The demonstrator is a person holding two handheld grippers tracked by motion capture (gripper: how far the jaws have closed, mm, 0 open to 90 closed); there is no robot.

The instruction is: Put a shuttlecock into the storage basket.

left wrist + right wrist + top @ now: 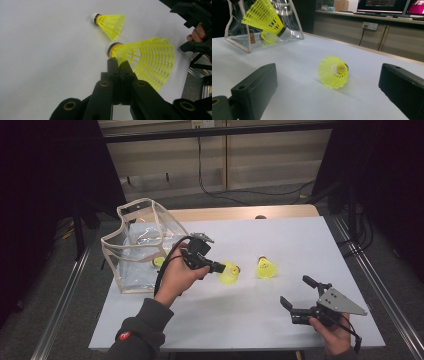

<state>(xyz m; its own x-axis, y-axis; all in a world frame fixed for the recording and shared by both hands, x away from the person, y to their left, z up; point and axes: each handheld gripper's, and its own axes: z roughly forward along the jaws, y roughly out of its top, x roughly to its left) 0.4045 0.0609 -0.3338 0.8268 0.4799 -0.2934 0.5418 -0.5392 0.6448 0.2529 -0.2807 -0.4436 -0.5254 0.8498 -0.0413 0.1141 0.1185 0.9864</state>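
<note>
Three yellow shuttlecocks: one (140, 60) clamped by the skirt in left gripper (217, 267) beside clear bag (137, 245); second (265, 268) lying right of bag; third (268, 37) inside bag, seen from right gripper view. Right gripper (296, 295) spread wide, holding nothing. White bench (300, 240); wall socket (370, 25), monitors behind.

shuttlecocks: 3 — one held (229, 272), one on bench (265, 268), one in bag (160, 261) | clear bag: 1 (142, 227) | grippers: 2 — left (216, 267), right (296, 292) | bench: 1 (280, 240)
</note>
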